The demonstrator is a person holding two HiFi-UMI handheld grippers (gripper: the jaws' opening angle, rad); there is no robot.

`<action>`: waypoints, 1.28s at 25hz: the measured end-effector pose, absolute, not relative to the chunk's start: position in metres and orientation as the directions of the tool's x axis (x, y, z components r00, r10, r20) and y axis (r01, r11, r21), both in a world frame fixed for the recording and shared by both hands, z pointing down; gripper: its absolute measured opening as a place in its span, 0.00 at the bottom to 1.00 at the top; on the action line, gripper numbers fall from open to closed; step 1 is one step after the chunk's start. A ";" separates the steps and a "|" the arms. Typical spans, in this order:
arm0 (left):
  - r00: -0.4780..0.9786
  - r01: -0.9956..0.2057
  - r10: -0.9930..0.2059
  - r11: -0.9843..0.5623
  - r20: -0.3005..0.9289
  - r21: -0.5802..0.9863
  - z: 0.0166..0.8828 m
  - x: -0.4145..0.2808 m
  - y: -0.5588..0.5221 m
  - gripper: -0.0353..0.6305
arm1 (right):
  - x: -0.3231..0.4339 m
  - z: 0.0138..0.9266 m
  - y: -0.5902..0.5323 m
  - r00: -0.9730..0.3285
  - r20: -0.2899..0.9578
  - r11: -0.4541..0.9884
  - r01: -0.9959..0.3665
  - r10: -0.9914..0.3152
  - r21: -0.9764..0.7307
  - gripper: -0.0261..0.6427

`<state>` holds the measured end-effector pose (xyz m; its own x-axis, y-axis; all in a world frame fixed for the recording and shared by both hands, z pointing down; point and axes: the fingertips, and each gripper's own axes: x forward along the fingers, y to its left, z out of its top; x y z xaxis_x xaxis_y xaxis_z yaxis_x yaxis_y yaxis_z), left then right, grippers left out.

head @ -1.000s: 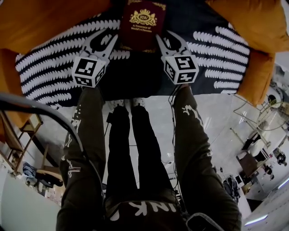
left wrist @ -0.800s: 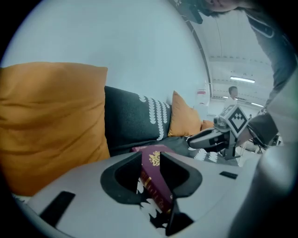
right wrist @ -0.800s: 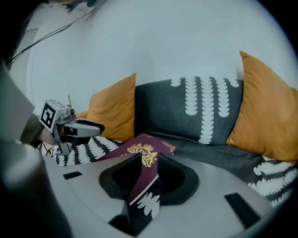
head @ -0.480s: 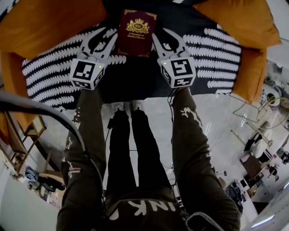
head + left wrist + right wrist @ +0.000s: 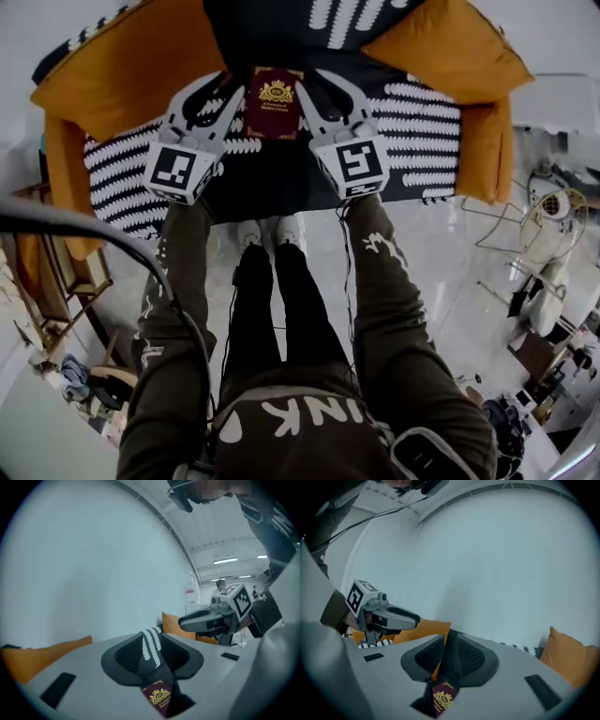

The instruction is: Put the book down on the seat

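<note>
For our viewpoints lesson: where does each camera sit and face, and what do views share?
Head view: on the person's head, facing steeply down at the book on the seat; sleeves, legs, left gripper and right gripper show.
Left gripper view: rides that gripper, looks along its parted, empty jaws; a sleeve shows.
Right gripper view: likewise; its jaws have just been closing, nothing between; a sleeve shows.
Shared: the book; each gripper view shows the other gripper.

The striped seat (image 5: 417, 141) lies free to the left and right of the book (image 5: 274, 101), which takes up its middle at top centre. Orange cushions (image 5: 131, 66) wall it in at upper left and upper right; the person's legs (image 5: 281, 309) stand at its front edge.
</note>
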<state>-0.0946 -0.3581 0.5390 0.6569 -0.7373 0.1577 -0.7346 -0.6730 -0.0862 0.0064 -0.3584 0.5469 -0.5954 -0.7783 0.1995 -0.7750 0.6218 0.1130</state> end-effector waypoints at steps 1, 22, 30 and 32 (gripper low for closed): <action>0.663 -0.729 -0.736 -0.677 0.140 -0.105 0.515 -0.092 -0.354 0.23 | 0.007 0.524 -0.356 -0.596 0.174 0.618 -0.777 -0.784 0.122 0.18; 0.710 -0.700 -0.687 -0.663 -0.159 -0.266 0.131 -0.079 -0.132 0.19 | 0.012 0.147 -0.140 -0.644 -0.149 0.590 -0.754 -0.750 0.288 0.17; 0.734 -0.675 -0.658 -0.683 -0.167 -0.277 0.111 -0.105 -0.053 0.18 | -0.009 0.125 -0.060 -0.617 -0.177 0.559 -0.778 -0.767 0.288 0.16; 0.733 -0.677 -0.660 -0.682 -0.165 -0.278 0.110 -0.110 -0.040 0.17 | -0.015 0.123 -0.046 -0.620 -0.181 0.561 -0.775 -0.763 0.290 0.15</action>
